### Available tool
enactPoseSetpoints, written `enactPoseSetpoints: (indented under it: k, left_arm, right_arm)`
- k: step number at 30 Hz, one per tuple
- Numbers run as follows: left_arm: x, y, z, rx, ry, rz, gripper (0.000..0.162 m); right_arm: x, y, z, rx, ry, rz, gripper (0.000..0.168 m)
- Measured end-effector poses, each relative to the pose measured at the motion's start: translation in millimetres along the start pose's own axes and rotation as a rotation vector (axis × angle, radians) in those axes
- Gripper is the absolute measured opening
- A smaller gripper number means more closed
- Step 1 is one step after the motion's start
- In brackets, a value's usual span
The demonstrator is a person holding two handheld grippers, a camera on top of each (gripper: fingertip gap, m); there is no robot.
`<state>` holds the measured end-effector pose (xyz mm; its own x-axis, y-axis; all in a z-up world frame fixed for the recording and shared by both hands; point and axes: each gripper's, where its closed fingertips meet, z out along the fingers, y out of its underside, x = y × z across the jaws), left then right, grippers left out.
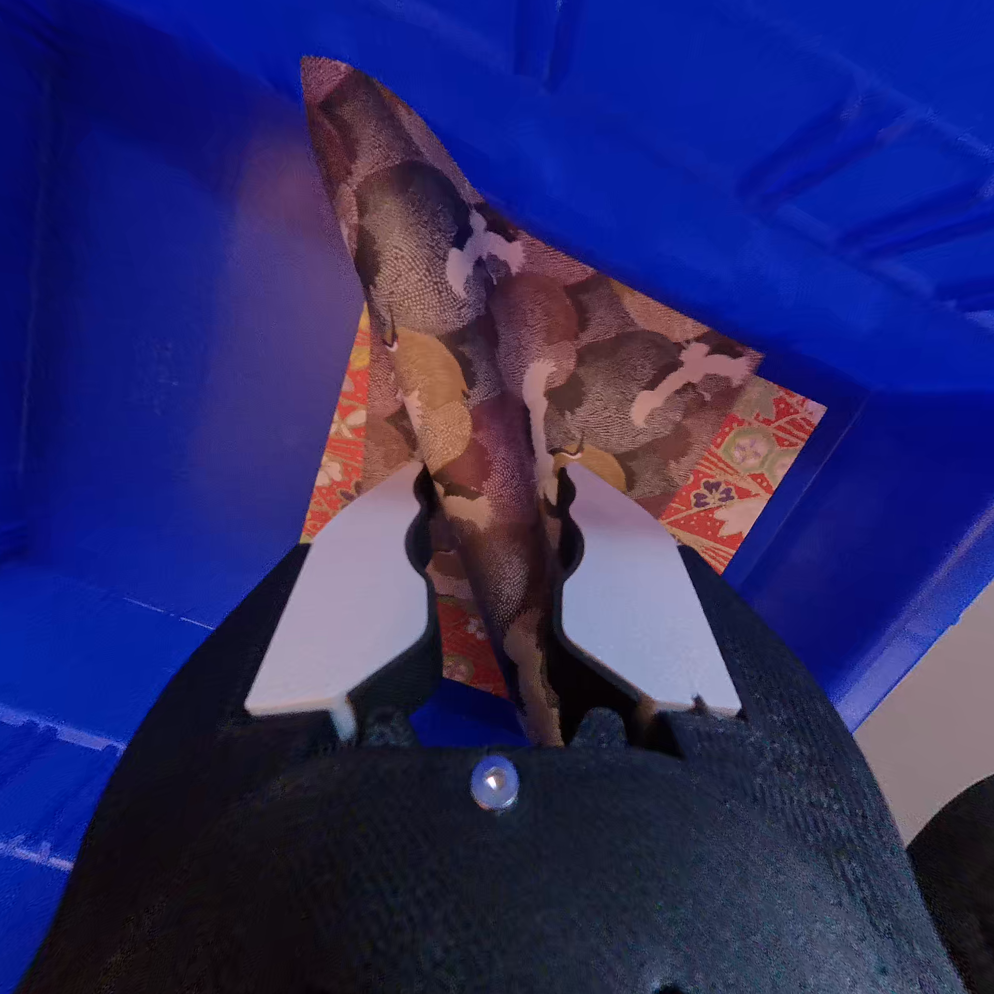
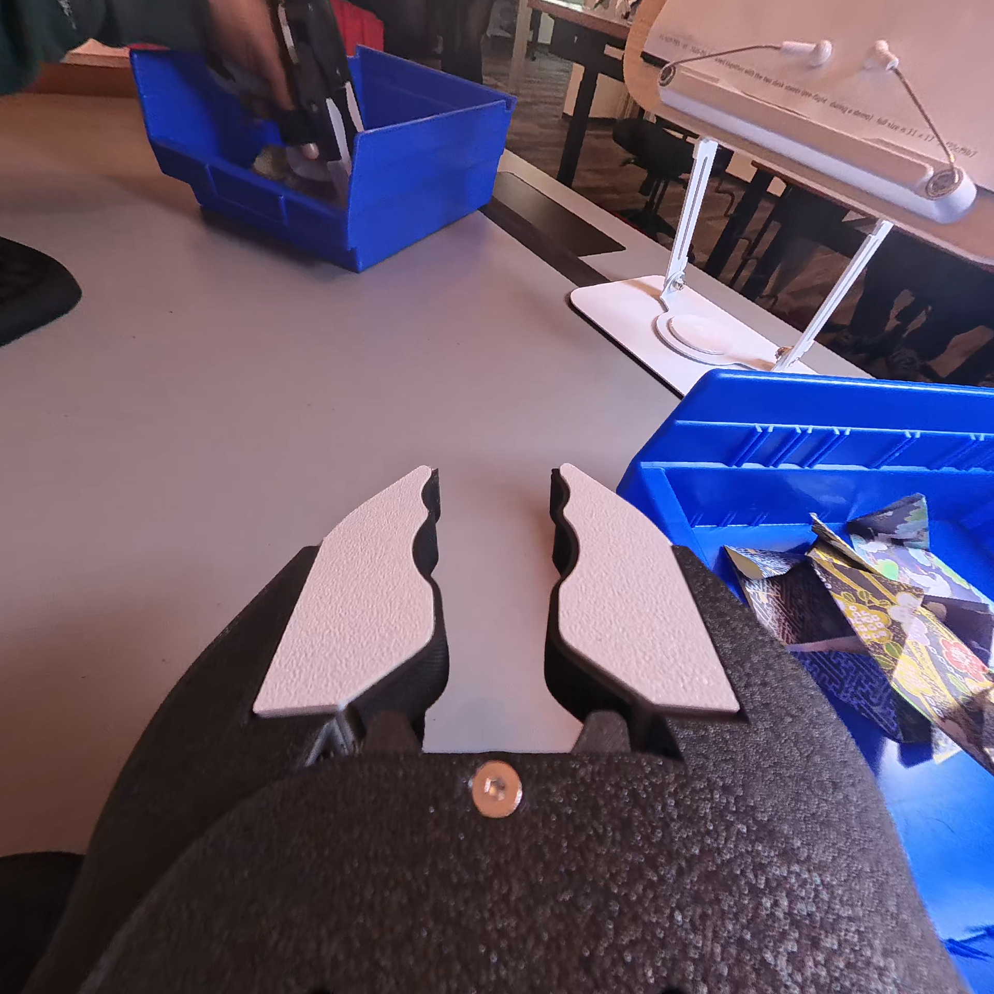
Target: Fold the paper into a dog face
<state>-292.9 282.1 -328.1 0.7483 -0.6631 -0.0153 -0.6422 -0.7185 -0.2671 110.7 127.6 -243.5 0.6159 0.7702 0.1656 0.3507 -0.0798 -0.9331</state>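
My left gripper (image 1: 492, 476) is inside a blue bin (image 1: 161, 322) and is shut on a purple-brown patterned sheet of paper (image 1: 425, 253), which buckles upward between the fingers. A red patterned sheet (image 1: 737, 473) lies under it in the bin. In the right wrist view the left gripper (image 2: 322, 123), held by a hand, reaches into that far blue bin (image 2: 419, 161). My right gripper (image 2: 495, 478) is open and empty, low over the grey table (image 2: 269, 376).
A second blue bin (image 2: 807, 441) at the near right holds several folded patterned papers (image 2: 860, 618). A white stand (image 2: 672, 317) carrying a tilted board with a sheet stands at the back right. A dark object (image 2: 27, 290) lies at the left edge. Spacing between my two grippers at the tips: around 45 centimeters.
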Motion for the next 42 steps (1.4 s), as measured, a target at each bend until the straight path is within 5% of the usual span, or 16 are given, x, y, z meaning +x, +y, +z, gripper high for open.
enactPoseSetpoints:
  k: [5, 13, 21, 32, 42]
  left_arm:
    - [-2.8, -11.3, -25.8, 0.093, -0.031, 0.017, 0.038]
    - [-4.6, -33.1, -127.0, 0.425, -0.135, 0.053, 0.021]
    - [94.5, -57.7, -193.5, 0.736, -0.038, 0.225, 0.02]
    - [283.4, -82.7, -152.0, 0.918, 0.49, 0.386, 0.021]
    - [331.0, -97.8, -108.4, 1.026, 0.782, 0.204, 0.024]
  right_arm:
    - [-1.4, 1.0, 1.0, -0.006, -0.003, -0.004, 0.04]
    - [1.7, 15.7, 6.6, -0.12, 0.069, -0.105, 0.04]
    - [1.7, 16.8, 6.4, -0.144, 0.092, -0.127, 0.04]
    - [-14.7, 10.9, 8.0, -0.122, 0.039, -0.165, 0.043]
    - [-70.1, -38.6, 11.4, 0.109, -0.314, 0.138, 0.049]
